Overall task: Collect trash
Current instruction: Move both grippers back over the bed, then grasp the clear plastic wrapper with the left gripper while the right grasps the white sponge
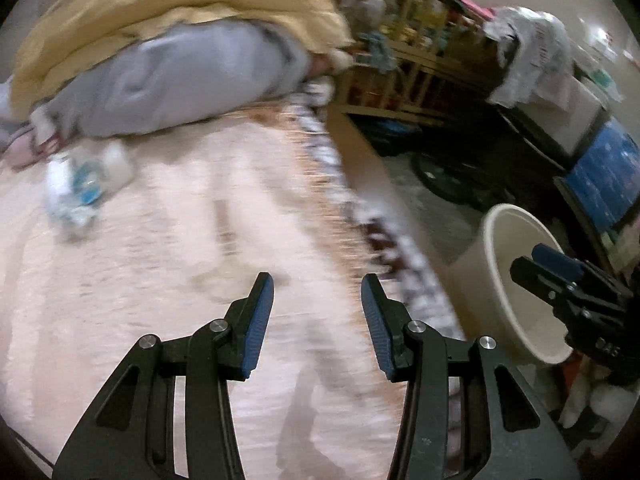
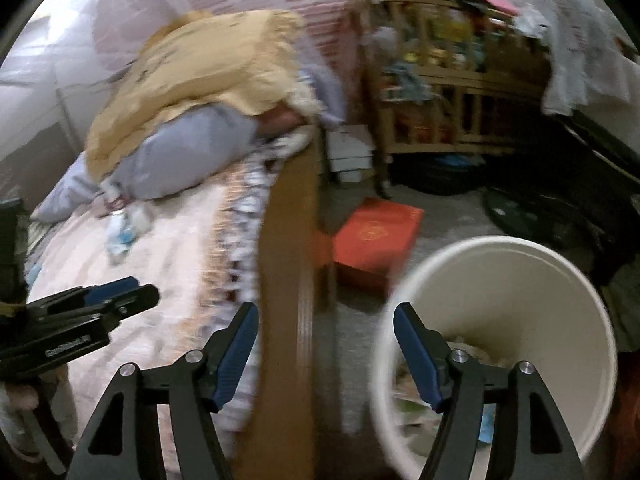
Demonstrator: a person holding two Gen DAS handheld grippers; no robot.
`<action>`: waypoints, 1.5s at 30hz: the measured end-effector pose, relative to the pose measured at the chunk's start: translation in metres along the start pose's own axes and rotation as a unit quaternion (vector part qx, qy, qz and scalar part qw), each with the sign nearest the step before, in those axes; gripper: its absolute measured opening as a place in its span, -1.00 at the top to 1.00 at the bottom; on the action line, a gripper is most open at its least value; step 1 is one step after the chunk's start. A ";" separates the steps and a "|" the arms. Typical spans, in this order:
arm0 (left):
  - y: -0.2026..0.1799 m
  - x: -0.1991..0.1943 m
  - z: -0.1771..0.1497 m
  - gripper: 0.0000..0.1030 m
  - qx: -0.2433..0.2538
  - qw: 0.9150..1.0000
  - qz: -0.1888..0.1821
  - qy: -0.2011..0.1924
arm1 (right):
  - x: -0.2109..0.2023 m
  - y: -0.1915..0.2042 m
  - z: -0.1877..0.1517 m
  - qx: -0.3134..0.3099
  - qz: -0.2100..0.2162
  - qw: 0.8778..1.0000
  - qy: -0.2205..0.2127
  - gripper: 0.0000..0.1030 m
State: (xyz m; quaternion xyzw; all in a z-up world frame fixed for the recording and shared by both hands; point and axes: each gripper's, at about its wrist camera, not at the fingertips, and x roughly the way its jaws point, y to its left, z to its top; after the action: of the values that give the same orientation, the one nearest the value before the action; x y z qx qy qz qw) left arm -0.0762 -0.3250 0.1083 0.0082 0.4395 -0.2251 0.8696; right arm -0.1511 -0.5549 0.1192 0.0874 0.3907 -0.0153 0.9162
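Note:
A crumpled white and blue wrapper [image 1: 78,188] lies on the pink bedspread [image 1: 160,280] near the pillows; it also shows small in the right wrist view [image 2: 124,228]. My left gripper [image 1: 318,286] hovers open over the bedspread with nothing between its fingers. My right gripper [image 2: 326,316] is open and empty above the bed's wooden side rail [image 2: 288,280], beside the cream waste bin [image 2: 520,264]. Trash lies at the bottom of the bin. The bin [image 1: 504,264] and my right gripper's fingers [image 1: 556,260] appear at the right in the left wrist view. Both views are blurred.
A yellow blanket [image 1: 160,12] and grey pillow [image 1: 180,80] are piled at the bed's head. A red box [image 2: 376,236] lies on the floor by the bed. A wooden crib [image 2: 448,92] full of things and a blue panel [image 1: 604,176] stand beyond.

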 end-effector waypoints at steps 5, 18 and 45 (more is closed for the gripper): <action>0.063 -0.013 -0.004 0.15 -0.039 0.998 0.039 -0.005 | 0.028 0.054 0.008 -0.028 0.052 0.998 0.022 -0.32; 0.217 -0.009 0.010 -0.04 -0.166 0.981 0.098 -0.020 | 0.091 0.154 0.021 -0.088 0.117 0.987 0.059 -0.32; 0.265 0.003 0.020 0.66 -0.143 0.989 0.021 -0.017 | 0.242 0.294 0.115 -0.135 0.181 0.971 0.073 0.00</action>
State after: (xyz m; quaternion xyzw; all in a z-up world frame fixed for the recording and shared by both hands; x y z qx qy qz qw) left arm 0.0465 -0.0920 0.0695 -0.1106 0.4518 -0.1417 0.8738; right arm 0.1276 -0.2755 0.0667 0.0327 0.4330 0.2101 0.8759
